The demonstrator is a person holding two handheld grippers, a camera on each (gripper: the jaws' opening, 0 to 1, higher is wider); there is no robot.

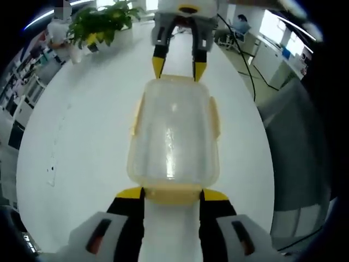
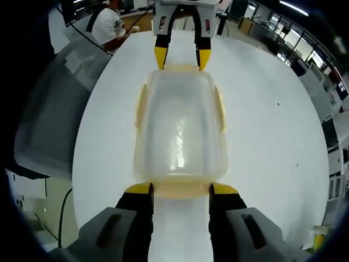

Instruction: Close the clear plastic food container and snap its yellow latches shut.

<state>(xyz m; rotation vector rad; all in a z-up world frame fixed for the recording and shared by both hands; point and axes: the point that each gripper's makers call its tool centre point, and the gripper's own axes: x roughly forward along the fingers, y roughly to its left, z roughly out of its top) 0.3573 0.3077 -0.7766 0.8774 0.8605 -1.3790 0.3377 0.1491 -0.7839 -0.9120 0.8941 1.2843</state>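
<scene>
Clear plastic container (image 1: pixel 173 139) is set lid-on near the middle of a round white table (image 1: pixel 82 142). Yellow latches are seen along its long sides, e.g. (image 1: pixel 215 117) and (image 2: pixel 142 106); whether these are snapped down cannot be told.

Left gripper (image 1: pixel 172 194) is placed at one short end, jaws parted about as wide as the end latch (image 1: pixel 172 192), yellow tips just beside its two corners. Nothing is gripped. Right gripper (image 2: pixel 180 190) is placed at the opposite short end in the same manner, jaws parted, tips flanking the end latch (image 2: pixel 180 188), nothing clamped. Each gripper is also seen across the container in the other's view, tips at the far rim.

Step in hand, as judged: lid appears seated; the end latches are being addressed. Next move is thought to call for a downward or inward press on each end flap while the opposite gripper braces the box against sliding on the smooth table.

Differences between views: in the left gripper view a potted plant (image 1: pixel 103 24) is shown at the far table edge. In the right gripper view a seated person (image 2: pixel 109 24) and a grey chair back (image 2: pixel 54 109) are shown beside the table.
</scene>
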